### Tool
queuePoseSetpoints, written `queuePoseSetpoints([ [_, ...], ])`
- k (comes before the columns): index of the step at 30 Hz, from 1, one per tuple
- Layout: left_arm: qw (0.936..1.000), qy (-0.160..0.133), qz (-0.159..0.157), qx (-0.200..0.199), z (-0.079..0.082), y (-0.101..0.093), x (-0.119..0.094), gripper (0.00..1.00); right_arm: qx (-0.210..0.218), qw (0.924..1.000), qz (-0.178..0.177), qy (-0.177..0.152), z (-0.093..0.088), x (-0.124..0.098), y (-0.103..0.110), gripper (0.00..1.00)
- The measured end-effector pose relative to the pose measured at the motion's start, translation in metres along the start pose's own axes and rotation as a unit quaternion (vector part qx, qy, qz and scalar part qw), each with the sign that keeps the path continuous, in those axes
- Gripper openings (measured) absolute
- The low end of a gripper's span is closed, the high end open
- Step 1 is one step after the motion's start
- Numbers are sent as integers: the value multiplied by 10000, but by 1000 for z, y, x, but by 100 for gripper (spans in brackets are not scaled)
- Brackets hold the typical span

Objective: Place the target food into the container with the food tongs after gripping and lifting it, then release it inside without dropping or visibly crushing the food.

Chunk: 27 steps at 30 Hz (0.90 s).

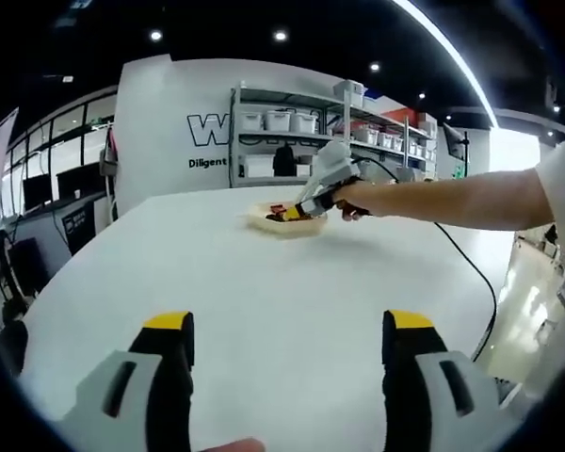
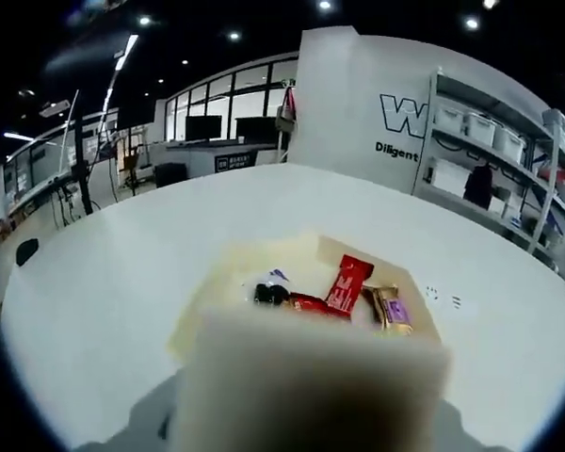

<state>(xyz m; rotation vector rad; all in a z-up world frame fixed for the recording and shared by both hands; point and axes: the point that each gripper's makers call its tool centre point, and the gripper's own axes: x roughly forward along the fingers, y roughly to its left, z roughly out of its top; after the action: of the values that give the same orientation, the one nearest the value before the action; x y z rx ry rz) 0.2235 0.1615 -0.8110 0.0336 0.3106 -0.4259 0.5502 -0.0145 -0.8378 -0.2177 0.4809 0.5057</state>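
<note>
While much of the right gripper view was taken up by a pale, blurred block (image 2: 311,381) rising from the bottom edge, the jaws behind it were hidden, so whether the right gripper was released or clenched could not be told. No tongs could be made out with certainty. Beyond the block, a shallow cream-coloured tray (image 2: 207,301) with low walls was seen on the white table (image 2: 94,273). Inside it, several wrapped snacks were lying: a red packet (image 2: 347,282) whose long axis ran from the tray's middle up towards its far rim, a second red wrapper (image 2: 306,303) lying across just beside it, a gold and purple bar (image 2: 388,308) to the right, and a small dark piece (image 2: 269,295) to the left. The near part of the tray was cut off by the block.

From the left gripper view, the same tray (image 1: 284,222) was seen far across the smooth matt table (image 1: 264,311), with its contents too small to be told apart. The right gripper (image 1: 297,213) was held over it by a hand (image 1: 353,198), its tips lost among the snacks. The left gripper (image 1: 287,353) was held released, its grey, yellow-tipped jaws well apart above bare tabletop with nothing between them. Shelves with white bins (image 1: 278,121) were blurred in the background.
</note>
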Motion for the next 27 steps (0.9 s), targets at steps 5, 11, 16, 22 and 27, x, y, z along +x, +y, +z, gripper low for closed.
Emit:
queuePoseSetpoints([
  [5,9999,15,-97,42,0,-8,4,81,48,9999,20,-126,8,-12,0,21],
  [11,9999,-6,-150,26,-1,-12,4,81,-28,9999,15,-146,6,-27,0,22],
  [16,9998,-54,-180,-18,0,-15,3,81,-52,9998,-5,-217,8,-33,-3,21],
  [22,9997,-119,-234,-1,5,-22,2,81,-98,9997,11,-237,10,-46,0,22],
  [27,9995,-110,-296,16,4,-27,2,81,-74,9993,88,-348,9,-58,6,22],
])
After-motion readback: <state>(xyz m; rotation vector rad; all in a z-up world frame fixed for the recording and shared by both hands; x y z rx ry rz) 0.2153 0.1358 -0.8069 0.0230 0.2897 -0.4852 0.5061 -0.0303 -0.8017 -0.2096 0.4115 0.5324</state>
